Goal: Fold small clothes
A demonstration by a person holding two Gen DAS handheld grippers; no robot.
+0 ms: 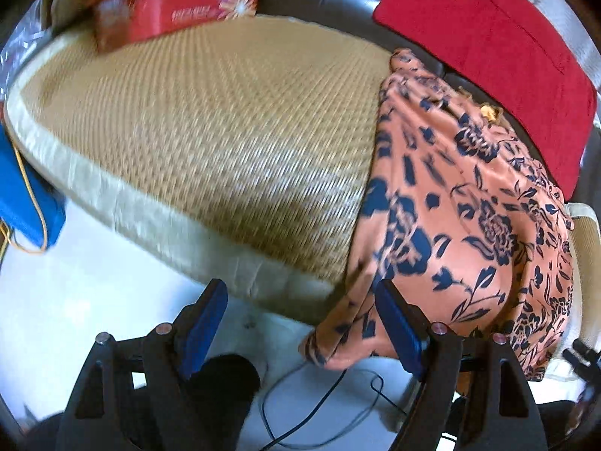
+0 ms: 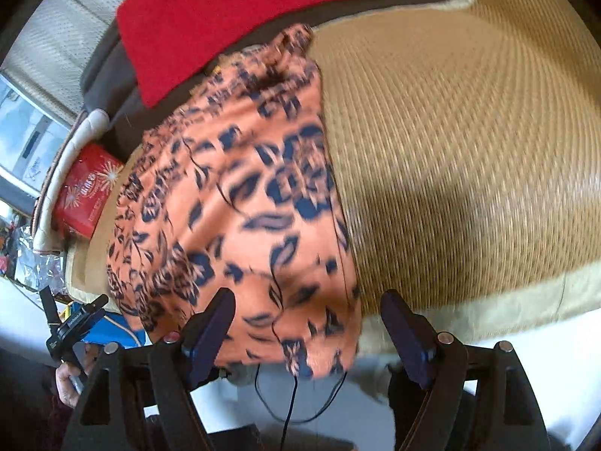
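An orange garment with a dark blue floral print (image 1: 458, 218) lies bunched on a woven straw mat (image 1: 233, 127), and its lower edge hangs over the mat's front rim. My left gripper (image 1: 300, 319) is open and empty, its right finger just in front of the hanging edge. In the right wrist view the same garment (image 2: 240, 203) covers the left part of the mat (image 2: 469, 143). My right gripper (image 2: 308, 323) is open, with the garment's hanging hem between its fingers and not pinched.
A red cushion (image 1: 496, 52) leans at the back behind the garment. A red printed box (image 1: 176, 0) stands at the mat's far left. A blue bag (image 1: 22, 203) sits by the mat's left edge. Dark cables (image 1: 323, 406) trail on the white floor below. The left gripper (image 2: 71, 330) and a hand show at the right view's left.
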